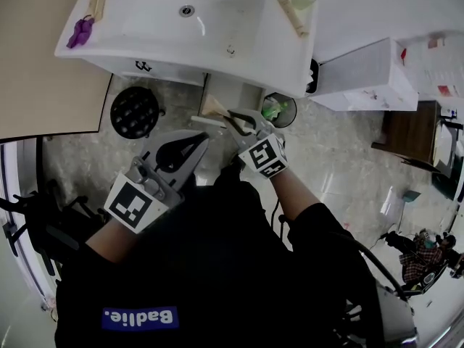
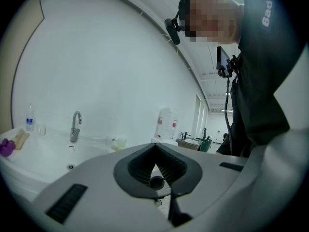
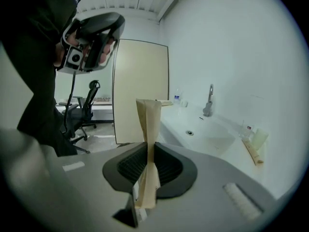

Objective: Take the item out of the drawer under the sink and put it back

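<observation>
the flat tan paper packet point(image 3: 148, 124) stands upright, pinched near its lower end in the right gripper point(image 3: 149, 178), below the sink's point(image 1: 239, 46) front edge.

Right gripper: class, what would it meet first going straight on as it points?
Probably the drawer under the sink: the right gripper, tongs shut on a tan paper packet, aims at it. Depth is unclear; the sink's front edge might come first.

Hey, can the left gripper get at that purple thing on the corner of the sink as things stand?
Probably yes. The left gripper holds nothing, and the purple thing lies uncovered on the sink rim with nothing between them. Its shut jaws would have to open first.
</observation>
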Demonstrator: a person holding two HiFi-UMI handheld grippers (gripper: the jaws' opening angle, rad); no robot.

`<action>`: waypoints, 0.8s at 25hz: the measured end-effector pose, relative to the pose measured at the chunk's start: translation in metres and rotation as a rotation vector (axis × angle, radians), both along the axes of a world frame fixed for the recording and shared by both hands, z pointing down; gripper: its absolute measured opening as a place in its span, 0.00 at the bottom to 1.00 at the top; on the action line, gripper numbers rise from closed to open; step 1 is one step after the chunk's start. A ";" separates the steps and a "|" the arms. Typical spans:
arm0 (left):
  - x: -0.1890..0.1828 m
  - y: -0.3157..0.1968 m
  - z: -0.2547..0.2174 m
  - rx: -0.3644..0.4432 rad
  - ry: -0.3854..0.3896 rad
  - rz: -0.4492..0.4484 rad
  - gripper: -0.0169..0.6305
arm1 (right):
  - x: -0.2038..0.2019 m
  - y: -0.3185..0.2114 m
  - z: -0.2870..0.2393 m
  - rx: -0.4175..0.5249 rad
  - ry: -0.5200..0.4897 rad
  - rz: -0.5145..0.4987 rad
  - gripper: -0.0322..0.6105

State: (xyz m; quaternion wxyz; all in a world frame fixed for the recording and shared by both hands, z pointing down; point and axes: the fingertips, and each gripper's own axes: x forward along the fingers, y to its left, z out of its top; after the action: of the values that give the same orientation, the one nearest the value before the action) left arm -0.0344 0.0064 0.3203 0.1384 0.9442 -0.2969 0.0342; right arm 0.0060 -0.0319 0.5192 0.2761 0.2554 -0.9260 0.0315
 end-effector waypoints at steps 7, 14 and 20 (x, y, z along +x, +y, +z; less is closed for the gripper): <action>-0.003 0.004 0.007 -0.001 -0.003 0.009 0.03 | -0.009 -0.009 0.052 -0.021 0.115 -0.051 0.12; -0.008 0.003 0.016 -0.006 -0.001 -0.001 0.03 | 0.001 -0.024 0.108 -0.068 0.248 -0.071 0.12; -0.017 -0.002 0.021 -0.017 0.018 -0.038 0.03 | 0.008 -0.034 0.163 -0.140 0.356 -0.089 0.12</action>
State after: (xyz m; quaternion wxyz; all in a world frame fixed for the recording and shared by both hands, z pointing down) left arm -0.0512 0.0045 0.3418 0.1498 0.9374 -0.3134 0.0258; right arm 0.0140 -0.0658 0.6818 0.4535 0.1958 -0.8687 0.0379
